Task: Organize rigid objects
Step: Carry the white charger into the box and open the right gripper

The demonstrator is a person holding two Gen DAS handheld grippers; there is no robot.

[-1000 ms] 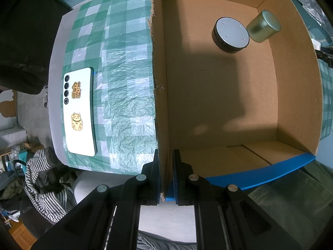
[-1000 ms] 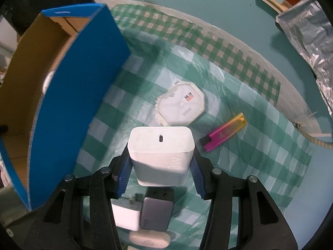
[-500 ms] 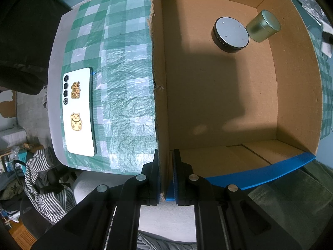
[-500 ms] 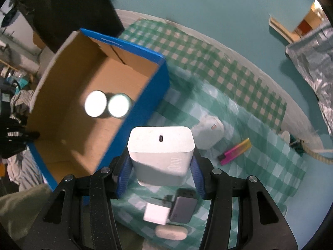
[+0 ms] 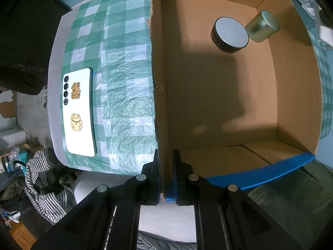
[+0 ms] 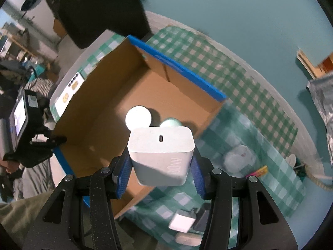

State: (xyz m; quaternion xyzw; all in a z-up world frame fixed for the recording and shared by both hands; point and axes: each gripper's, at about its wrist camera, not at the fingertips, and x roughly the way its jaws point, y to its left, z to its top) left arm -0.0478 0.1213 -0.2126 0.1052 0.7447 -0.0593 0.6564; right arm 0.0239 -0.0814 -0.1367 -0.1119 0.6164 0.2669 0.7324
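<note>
your left gripper has its jaws clamped on the cardboard box wall, steadying it. your right gripper jaws grip the white charger, raised over the box rim, likely ready to drop inside.

White charger, blue-edged brown box, seemingly green-checked cloth.

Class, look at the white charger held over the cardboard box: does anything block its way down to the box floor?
Nothing visible does. The white charger hangs above the open cardboard box; the round black puck and metal tin sit in one corner, leaving bare floor.
</note>
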